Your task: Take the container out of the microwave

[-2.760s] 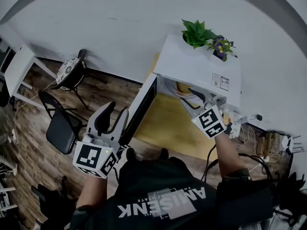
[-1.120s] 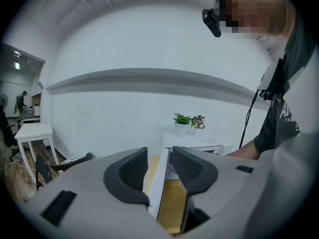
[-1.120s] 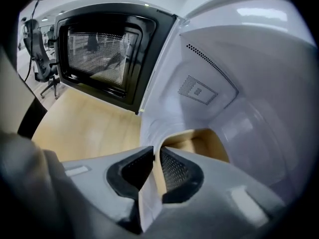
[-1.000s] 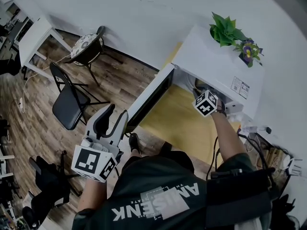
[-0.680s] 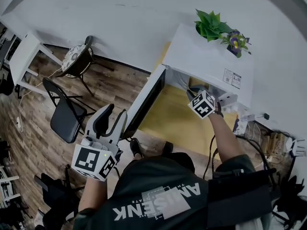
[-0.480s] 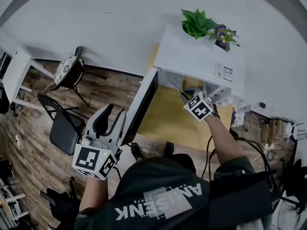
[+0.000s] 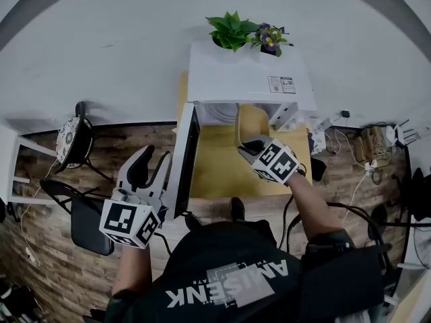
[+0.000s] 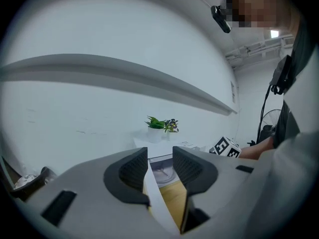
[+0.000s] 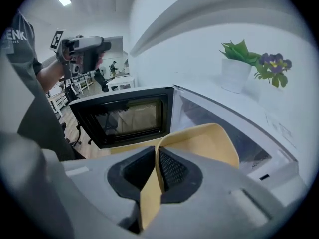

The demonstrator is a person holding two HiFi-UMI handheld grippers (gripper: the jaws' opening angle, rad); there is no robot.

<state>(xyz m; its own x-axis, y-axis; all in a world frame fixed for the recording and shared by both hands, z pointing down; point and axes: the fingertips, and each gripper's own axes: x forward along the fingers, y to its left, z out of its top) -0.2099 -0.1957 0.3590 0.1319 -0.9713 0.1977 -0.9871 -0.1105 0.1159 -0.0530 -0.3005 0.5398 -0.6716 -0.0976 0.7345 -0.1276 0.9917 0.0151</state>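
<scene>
My right gripper (image 7: 246, 147) is shut on the rim of the yellow container (image 7: 250, 122), which hangs in front of the open white microwave (image 7: 246, 79), outside its cavity. In the right gripper view the pads (image 9: 169, 171) pinch the thin yellow wall of the container (image 9: 209, 141), with the microwave door (image 9: 127, 116) swung wide to the left. My left gripper (image 7: 149, 170) stands open by the door (image 7: 183, 160). In the left gripper view the door's white edge (image 8: 155, 195) runs between the left gripper (image 8: 160, 168) jaws.
A green plant (image 7: 232, 31) and a purple flower pot (image 7: 269, 39) stand on top of the microwave. It rests on a yellow table (image 7: 219, 170). Chairs (image 7: 71, 136) stand on the wooden floor at the left. Cables and plugs (image 7: 363, 140) lie at the right.
My right gripper has drawn back out of the microwave cavity and risen, bringing the yellow container with it. The left gripper stays by the door. The head view has swung.
</scene>
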